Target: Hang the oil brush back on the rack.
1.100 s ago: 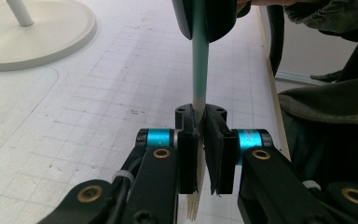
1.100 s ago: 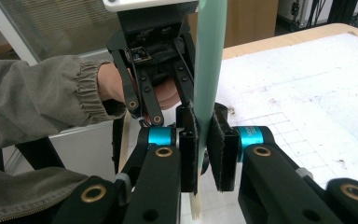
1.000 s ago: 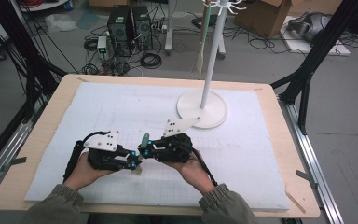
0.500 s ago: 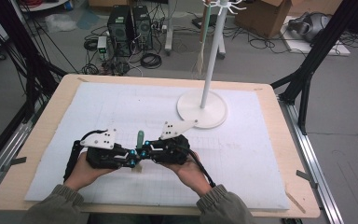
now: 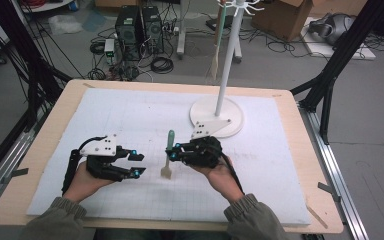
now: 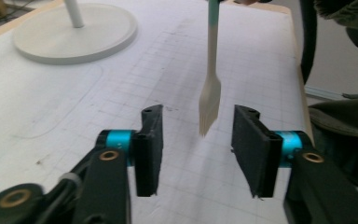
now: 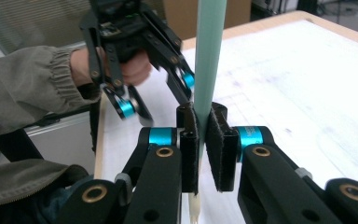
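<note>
The right gripper [image 5: 176, 151] was clamped on a slim pastry brush with a pale green handle and cream bristles [image 5: 168, 154], its pads pinching the green handle partway along, as the right gripper view [image 7: 204, 135] showed plainly. In the high view the brush's long axis ran from twelve o'clock, where the handle tip pointed, to six o'clock, where the bristles hung just over the white gridded foam mat [image 5: 130, 115]; whether the bristles touched the mat could not be told.

The left gripper [image 5: 139, 163] stood with its jaws parted and nothing between the pads; they had just been opening. From it the brush lay toward three o'clock, near but apart. In the left gripper view [image 6: 198, 140] the bristle end [image 6: 209, 100] hung just beyond the gap between the black pads and slightly toward the right one, touching neither.

The coming move probably turned on the brush against the white coat-rack-style stand with a round base [image 5: 219, 116], which rose at about one o'clock from the right gripper and close to it. That hand was clearly the nearer to the stand, so it would likely carry the brush there alone.

No brand, label or readable writing showed on the brush, the grippers or the mat.
</note>
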Demonstrator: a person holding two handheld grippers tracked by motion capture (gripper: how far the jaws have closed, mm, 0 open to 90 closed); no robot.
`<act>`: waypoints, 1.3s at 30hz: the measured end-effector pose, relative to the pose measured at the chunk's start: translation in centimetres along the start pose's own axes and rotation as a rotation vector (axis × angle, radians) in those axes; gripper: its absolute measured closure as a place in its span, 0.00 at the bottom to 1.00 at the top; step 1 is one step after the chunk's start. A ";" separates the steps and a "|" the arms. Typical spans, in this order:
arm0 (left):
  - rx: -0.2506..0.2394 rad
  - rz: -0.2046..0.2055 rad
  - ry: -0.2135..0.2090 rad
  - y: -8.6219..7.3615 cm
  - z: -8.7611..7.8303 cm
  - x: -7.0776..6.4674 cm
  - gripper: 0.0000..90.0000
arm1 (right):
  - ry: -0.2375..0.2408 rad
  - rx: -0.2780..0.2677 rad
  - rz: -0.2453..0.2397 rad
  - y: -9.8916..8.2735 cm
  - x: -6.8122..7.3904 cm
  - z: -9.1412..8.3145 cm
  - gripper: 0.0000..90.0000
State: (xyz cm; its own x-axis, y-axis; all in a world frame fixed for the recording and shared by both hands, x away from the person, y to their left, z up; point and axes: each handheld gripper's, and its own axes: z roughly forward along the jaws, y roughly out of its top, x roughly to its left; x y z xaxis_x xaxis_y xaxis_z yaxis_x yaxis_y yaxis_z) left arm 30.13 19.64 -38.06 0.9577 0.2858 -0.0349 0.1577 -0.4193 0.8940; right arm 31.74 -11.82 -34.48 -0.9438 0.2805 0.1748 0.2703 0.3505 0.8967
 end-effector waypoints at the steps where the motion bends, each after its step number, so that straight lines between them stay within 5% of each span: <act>1: 0.002 -0.002 0.011 -0.1 -0.1 0.1 0.56 | -0.008 0.000 0.002 0.0 -0.3 -0.5 0.93; 18: 0.001 -0.062 0.144 -1.6 -2.0 1.5 0.39 | -0.095 0.003 0.019 2.2 -3.8 -6.3 0.93; 39: -0.017 -0.118 0.218 -2.9 -3.5 2.5 0.32 | -0.167 0.002 -0.010 6.9 -6.9 -10.6 0.93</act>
State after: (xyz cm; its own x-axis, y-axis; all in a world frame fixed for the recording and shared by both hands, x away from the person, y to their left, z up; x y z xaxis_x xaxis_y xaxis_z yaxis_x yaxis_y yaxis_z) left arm 31.16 24.61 -39.18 0.8579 0.5119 -0.0441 0.2598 -0.3582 0.8967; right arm 38.15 -20.85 -25.17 -0.9017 0.4217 0.0953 0.2614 0.3562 0.8971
